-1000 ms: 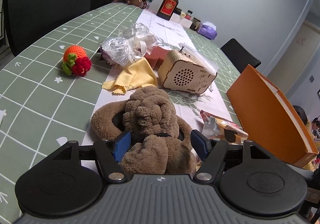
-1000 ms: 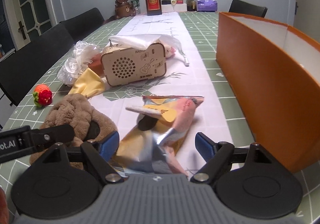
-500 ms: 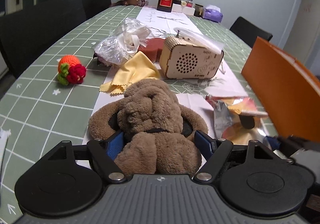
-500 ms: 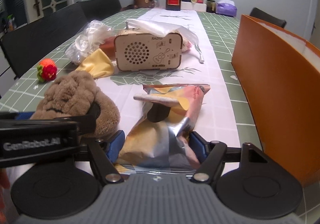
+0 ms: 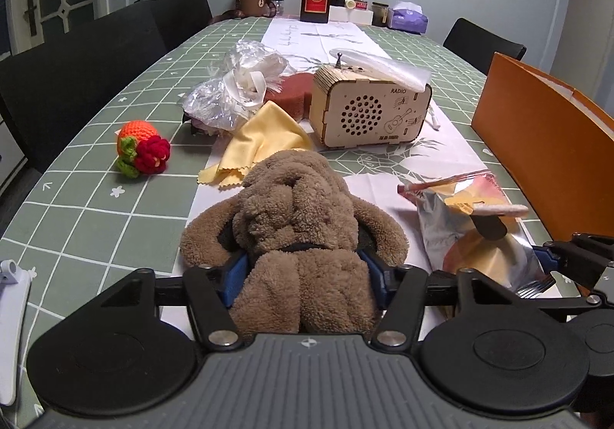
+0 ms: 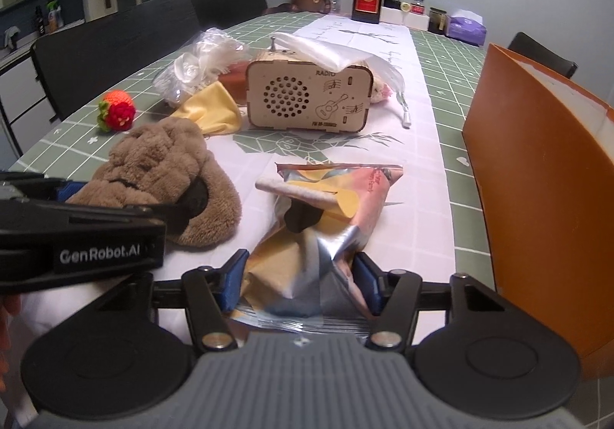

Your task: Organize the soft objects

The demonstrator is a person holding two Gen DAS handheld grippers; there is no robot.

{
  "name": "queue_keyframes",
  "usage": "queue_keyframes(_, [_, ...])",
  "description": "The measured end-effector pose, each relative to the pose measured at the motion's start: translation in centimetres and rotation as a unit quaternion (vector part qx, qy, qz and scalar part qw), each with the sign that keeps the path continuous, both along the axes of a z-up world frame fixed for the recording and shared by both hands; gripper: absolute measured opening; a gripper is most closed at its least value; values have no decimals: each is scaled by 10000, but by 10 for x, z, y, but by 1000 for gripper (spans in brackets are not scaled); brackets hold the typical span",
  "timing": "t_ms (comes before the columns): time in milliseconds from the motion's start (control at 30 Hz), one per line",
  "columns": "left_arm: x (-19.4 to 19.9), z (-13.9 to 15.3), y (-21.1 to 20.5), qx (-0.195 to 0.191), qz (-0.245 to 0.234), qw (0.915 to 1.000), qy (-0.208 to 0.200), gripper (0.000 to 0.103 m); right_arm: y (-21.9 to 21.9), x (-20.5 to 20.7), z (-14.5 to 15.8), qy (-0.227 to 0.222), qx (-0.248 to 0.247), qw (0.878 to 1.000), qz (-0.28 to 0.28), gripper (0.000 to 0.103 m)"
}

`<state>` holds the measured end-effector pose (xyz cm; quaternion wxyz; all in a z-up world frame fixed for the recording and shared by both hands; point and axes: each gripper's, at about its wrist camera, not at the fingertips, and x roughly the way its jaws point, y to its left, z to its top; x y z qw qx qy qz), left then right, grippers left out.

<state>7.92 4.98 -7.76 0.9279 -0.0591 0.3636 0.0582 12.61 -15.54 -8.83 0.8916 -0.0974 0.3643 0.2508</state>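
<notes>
A brown plush toy lies on the white table runner, near the front. My left gripper straddles its near end; the jaws are closing and both blue pads press into the fur. To its right lies a crumpled foil snack bag, which the left wrist view shows too. My right gripper has its jaws closing on the bag's near end, with the pads against the foil. A crocheted strawberry and a yellow cloth lie further back on the left.
A wooden radio with a clear bag draped on it stands mid-table. A plastic bundle of white ribbon lies beside a brown sponge. An orange box stands open at the right. Bottles and jars line the far end; black chairs stand along the left.
Both pairs of jaws have narrowed: the left pads now pinch the plush toy and the right pads have come in against the snack bag. Both views have rolled to level.
</notes>
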Motion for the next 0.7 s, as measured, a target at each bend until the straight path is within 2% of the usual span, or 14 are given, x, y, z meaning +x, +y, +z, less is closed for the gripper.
queue_keyframes(100, [-5,2,4,-106,33,9999,-74,62,-2,-3,4,9,-12,9999,116,56])
queue_keyframes(367, [-17,17,0,-182,-10,9995,-266,61,-9,-11,22,-185,-40,9990,407,54])
queue_keyframes(533, [-25,35,-2,-337,-71,9985,-432,61,-21,-12,40,-276,10,9983,513,54])
queue_keyframes(700, [-26,57,-11,-389,-193,9969,-649,61,-35,-12,65,-564,-82,9967,579,54])
